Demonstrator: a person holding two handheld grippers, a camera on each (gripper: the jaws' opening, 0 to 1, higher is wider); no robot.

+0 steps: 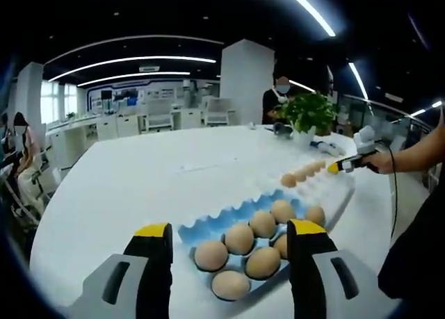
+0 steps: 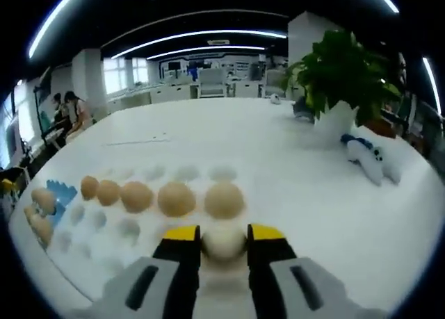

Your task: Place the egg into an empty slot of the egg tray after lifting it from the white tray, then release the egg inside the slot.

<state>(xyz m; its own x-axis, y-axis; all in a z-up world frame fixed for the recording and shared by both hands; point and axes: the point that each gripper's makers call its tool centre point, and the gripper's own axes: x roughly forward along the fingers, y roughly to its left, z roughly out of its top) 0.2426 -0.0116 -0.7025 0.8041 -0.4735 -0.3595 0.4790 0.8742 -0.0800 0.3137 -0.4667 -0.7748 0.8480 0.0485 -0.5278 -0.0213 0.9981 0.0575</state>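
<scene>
— So where's the egg (image 2: 223, 241)?
— Low centre, clamped by the right gripper (image 2: 224, 237) over the white tray (image 2: 139, 225).
— Remaining?
— Carry, slot, release — blue egg tray (image 1: 208, 225) lower centre; left gripper (image 1: 233, 244) gapes empty.

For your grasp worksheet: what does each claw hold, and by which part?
Right claw grips an egg by its two sides. Left claw holds nothing.

I can read no text, label, brand or number in either of my views — the far wall displays in the left gripper view are too blurred, and nothing on the table near my jaws bears any print I can make out.
</scene>
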